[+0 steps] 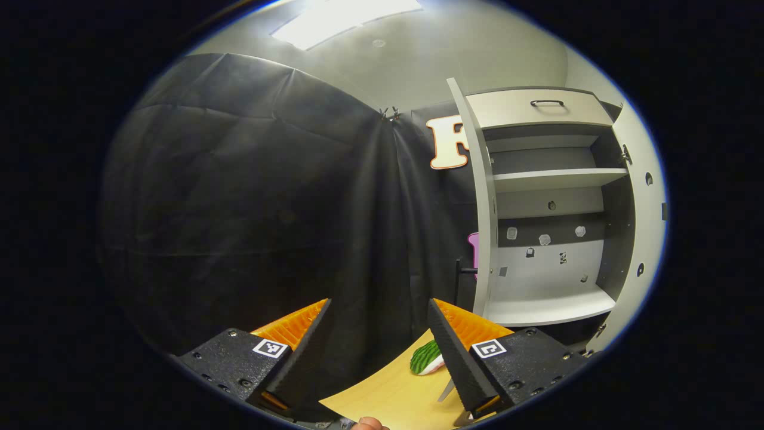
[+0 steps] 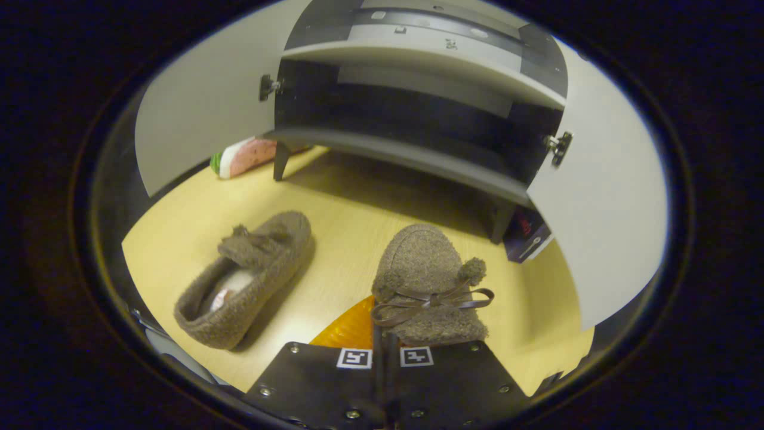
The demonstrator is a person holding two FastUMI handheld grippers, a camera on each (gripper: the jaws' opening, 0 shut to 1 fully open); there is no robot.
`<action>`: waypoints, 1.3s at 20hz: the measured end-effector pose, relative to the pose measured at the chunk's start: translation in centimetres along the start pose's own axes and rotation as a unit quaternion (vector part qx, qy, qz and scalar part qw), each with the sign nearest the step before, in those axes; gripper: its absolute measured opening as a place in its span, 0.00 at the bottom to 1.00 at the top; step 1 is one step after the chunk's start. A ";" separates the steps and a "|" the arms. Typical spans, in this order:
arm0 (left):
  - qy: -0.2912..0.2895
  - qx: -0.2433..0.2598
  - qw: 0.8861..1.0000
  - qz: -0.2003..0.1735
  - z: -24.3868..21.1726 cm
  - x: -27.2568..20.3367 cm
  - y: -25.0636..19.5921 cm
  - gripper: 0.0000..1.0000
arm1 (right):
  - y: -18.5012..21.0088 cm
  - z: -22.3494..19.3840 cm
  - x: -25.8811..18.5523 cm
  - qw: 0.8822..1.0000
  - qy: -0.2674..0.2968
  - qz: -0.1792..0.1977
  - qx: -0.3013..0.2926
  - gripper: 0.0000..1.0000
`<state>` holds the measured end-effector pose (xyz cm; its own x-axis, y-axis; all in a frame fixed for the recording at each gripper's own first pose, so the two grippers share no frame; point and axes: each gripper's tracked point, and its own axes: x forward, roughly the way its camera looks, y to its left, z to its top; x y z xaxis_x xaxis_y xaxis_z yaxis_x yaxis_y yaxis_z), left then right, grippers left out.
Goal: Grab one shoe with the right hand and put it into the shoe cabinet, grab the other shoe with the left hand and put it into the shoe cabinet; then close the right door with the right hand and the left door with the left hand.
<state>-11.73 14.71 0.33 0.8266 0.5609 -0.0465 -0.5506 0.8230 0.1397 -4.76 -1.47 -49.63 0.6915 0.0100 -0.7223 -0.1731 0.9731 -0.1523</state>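
**Right tongs grip the first slipper in front of the open shoe cabinet**

In the right gripper view, the right tongs (image 2: 406,325) are nearly closed on the heel end of a brown fuzzy slipper (image 2: 427,280) with a bow and pompoms; its toe points to the cabinet. I judge both fingers press on it, though the slipper hides the tips. The second slipper (image 2: 248,278) lies on the yellow tabletop (image 2: 334,209) to the left, a little apart. Farther away stands the shoe cabinet (image 2: 418,119), both doors swung wide, its low shelf dark and free.

In the left gripper view, the left tongs (image 1: 379,331) are wide open and hold nothing, aimed at the wall. A watermelon-pattern object (image 1: 427,358) lies beyond them, with the cabinet at the far right.

To do this step well, I would lift the slipper above the shelf edge, keep it level, push it toe first deep to the right side, and leave room for the second one.

No brand or readable writing is visible; only square markers on the tongs.
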 end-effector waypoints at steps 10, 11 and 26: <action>0.000 -0.024 1.000 -0.016 -1.0 0.6 -0.2 0.96 | -5.8 25.6 -7.6 0.976 -0.215 -0.028 0.012 0.03; -0.001 -0.026 1.000 -0.013 -1.1 0.6 -0.2 0.96 | -6.3 28.1 -8.1 0.972 -0.232 -0.031 0.008 0.03; 0.006 -0.038 0.991 0.126 -2.6 1.3 4.0 0.96 | -11.9 44.5 9.3 0.977 -0.201 -0.066 0.009 0.03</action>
<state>-13.19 18.97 -1.73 0.6610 0.7498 -0.0306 -0.7466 0.6612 0.0737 34.96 -2.75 -24.54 0.9276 -0.0295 -0.3724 -0.0539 0.9758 -0.2118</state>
